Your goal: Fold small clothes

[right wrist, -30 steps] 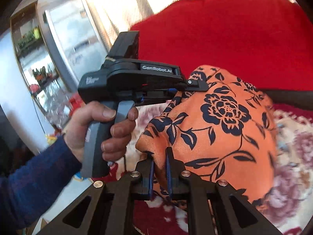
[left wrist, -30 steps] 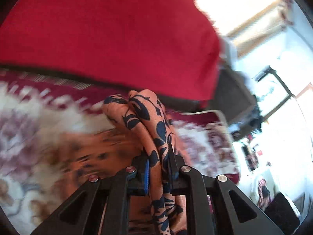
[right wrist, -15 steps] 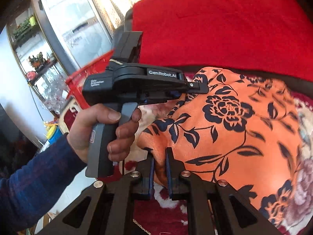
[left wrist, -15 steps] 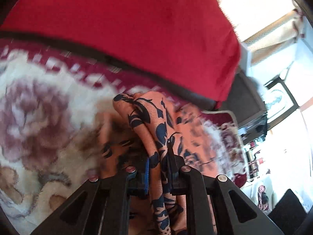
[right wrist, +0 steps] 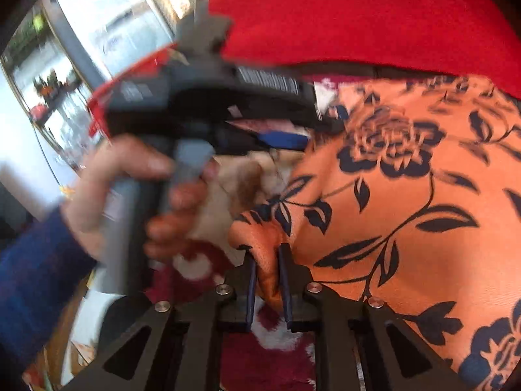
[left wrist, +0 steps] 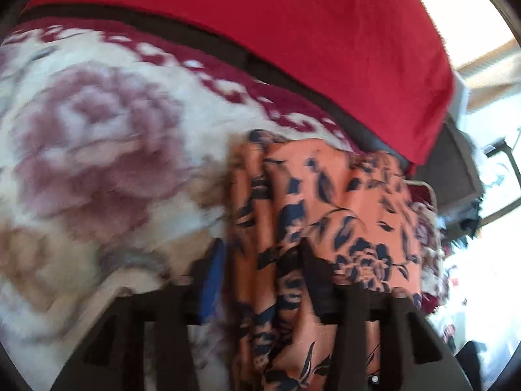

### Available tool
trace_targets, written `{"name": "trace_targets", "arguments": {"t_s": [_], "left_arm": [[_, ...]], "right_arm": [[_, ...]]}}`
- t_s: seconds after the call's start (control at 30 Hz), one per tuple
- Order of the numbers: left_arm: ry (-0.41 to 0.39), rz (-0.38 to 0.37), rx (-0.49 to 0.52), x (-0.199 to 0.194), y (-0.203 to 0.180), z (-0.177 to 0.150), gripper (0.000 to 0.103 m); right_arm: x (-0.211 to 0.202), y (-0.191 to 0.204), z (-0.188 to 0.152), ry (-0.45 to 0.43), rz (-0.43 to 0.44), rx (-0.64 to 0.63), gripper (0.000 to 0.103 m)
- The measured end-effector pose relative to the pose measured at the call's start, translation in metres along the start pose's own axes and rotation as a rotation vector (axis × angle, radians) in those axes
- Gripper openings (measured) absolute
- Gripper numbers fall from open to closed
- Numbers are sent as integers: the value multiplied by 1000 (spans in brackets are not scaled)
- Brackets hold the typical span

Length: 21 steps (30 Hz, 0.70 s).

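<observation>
my left wrist view was smeared, so the left gripper (left wrist: 260, 260) fingers were hard to trace. its jaws had just been opening and stood wide, with the orange floral garment (left wrist: 325, 202) lying loose between them on the floral blanket (left wrist: 97, 150); a second ago they pinched a raised fold. the right gripper (right wrist: 267, 280) had just been easing apart too, narrow, pads still touching the garment's corner. the person's left hand (right wrist: 130, 192) looked blurred. the garment lay lower and flatter, its far edge near the red cushion (left wrist: 276, 32), with bare blanket on its left.
</observation>
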<state>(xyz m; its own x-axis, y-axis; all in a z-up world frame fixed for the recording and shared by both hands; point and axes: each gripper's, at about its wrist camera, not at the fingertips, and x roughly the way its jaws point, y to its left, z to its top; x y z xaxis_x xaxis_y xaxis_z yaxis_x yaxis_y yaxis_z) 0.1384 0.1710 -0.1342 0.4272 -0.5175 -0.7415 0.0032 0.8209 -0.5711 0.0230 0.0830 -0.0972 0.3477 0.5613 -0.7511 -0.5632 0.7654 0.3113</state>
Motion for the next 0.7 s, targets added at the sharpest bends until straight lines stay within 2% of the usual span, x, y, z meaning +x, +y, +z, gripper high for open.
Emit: {"name": "trace_targets", "arguments": {"t_s": [0.1,0.17,0.23,0.3,0.33,0.37,0.4,0.47,0.6,0.7], "left_arm": [[-56,-13,38,-35,-8,-12,50],[-101,-45,82,-60,-24,-27,50],[-109,-45,130,-70,-36,-46,50],[-60,21,159,-60,-39,-65,49],[-13,84,146,-48,-31,-75,38],[23,121,115,-38,-23,-82,35],[39,106,74,-33,-14,-89,35],[18,70,23,-37,-5,-96,35],[-9,93,27,-55,-8,-99,34],[-7,65,41,-72,-11,-110,34]], "right_arm": [[-10,-3,-7,-41,27,25,17],[-19,-9,-12,-52,40,39,23],[-27,-11,-20,-53,49,29,44],[-42,-13,-36,-73,78,14,70],[-50,-6,-39,-88,80,4,71],[-58,-3,-45,-95,76,-4,71],[-67,-4,-52,-96,81,-2,71],[-84,-12,-65,-109,80,22,71],[-123,-43,-93,-145,71,124,72],[-148,-74,-109,-177,65,244,72]]}}
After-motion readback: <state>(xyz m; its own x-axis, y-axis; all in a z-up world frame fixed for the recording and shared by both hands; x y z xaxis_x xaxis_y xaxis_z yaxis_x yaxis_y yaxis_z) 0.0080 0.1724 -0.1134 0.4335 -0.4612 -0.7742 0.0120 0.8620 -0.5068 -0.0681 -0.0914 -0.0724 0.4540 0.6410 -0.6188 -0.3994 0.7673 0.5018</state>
